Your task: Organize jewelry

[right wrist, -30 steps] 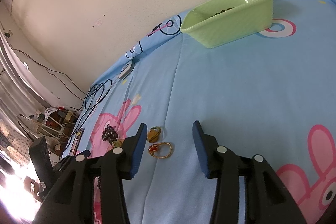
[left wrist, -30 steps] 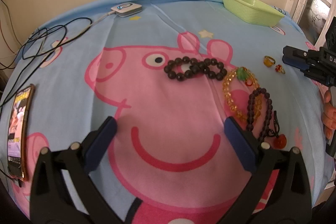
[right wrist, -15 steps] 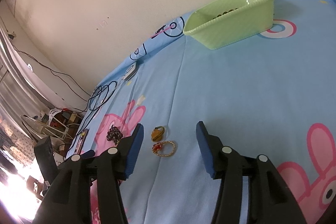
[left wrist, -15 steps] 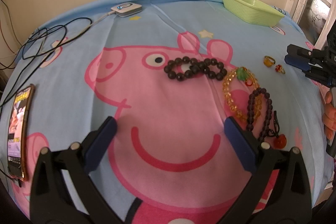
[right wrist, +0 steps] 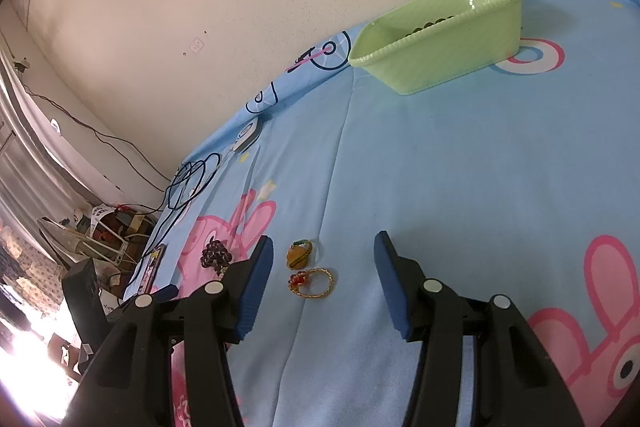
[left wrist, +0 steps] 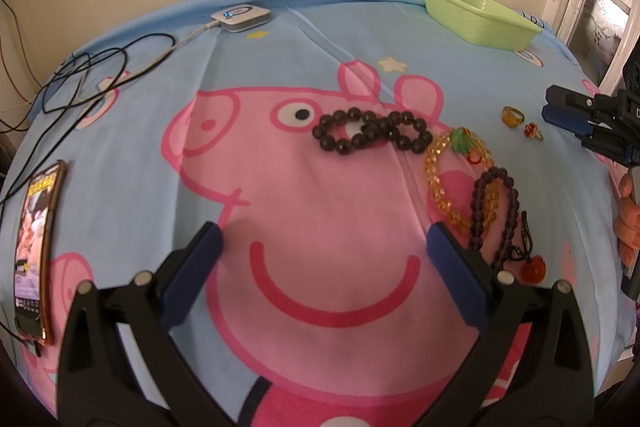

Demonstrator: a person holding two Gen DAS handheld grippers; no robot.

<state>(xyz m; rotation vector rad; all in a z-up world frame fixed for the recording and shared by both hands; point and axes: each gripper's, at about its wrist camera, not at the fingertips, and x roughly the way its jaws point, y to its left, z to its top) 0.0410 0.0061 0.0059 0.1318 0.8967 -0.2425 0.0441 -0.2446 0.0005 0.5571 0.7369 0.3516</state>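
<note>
Your right hand-held gripper [right wrist: 323,259] hangs just above the blue cartoon-pig bed sheet [right wrist: 440,167] with its jaws spread and nothing between the pads; the two rings lie on the sheet ahead of the gap, nearer the left pad. The amber ring [right wrist: 300,254] sits just beyond the gold ring with red beads [right wrist: 311,282], the two nearly touching (neither is pressed by a pad). Your left hand-held gripper [left wrist: 324,251] is spread wide over the pig's smile, holding nothing. Ahead of it lies the dark bead bracelet [left wrist: 372,131], twisted into a figure eight across the pig's face. To its right, the amber bead bracelet [left wrist: 440,187] with a green charm overlaps the purple bead bracelet [left wrist: 504,215], and a red pendant on a black cord [left wrist: 533,267] rests beside the right finger. The green basket [right wrist: 440,39] stands at the far edge of the bed by the wall, well apart from the rings, with dark beads visible inside. A phone [left wrist: 34,251] lies at the sheet's left edge, near some black cables [left wrist: 92,75].
</note>
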